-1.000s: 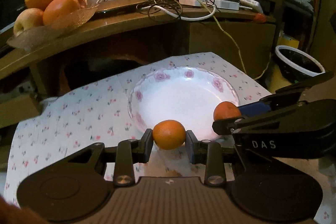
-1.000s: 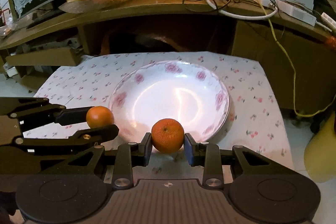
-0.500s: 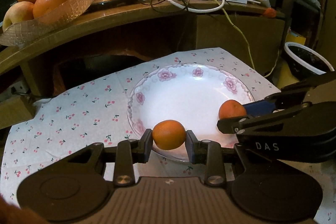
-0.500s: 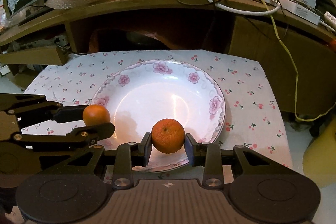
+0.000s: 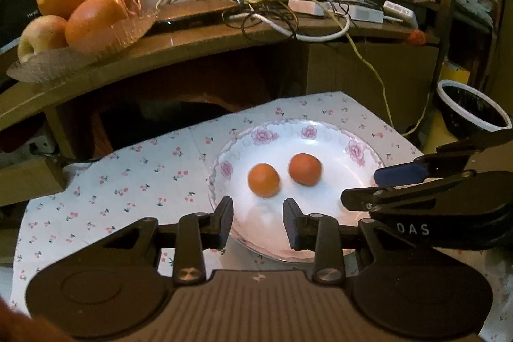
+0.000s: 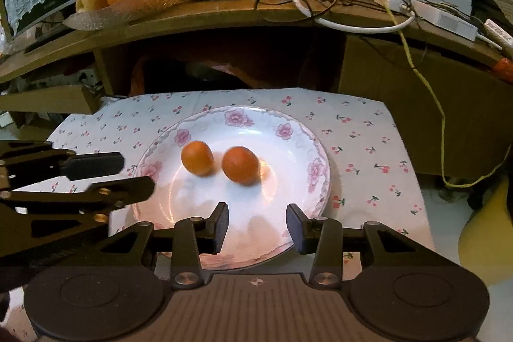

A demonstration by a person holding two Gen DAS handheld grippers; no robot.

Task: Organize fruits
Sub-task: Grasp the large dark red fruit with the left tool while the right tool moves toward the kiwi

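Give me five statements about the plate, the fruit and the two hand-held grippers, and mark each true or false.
1. Two small oranges lie on the flowered plate. True: the left orange and the right orange both sit in its white middle.
2. The left hand-held gripper is shut on an orange. False: it is open and empty.
3. The right hand-held gripper is open. True.
4. The two oranges on the plate are stacked one on the other. False: they lie side by side.
5. The glass dish of larger fruit stands on the flowered cloth beside the plate. False: it stands on the wooden shelf behind.
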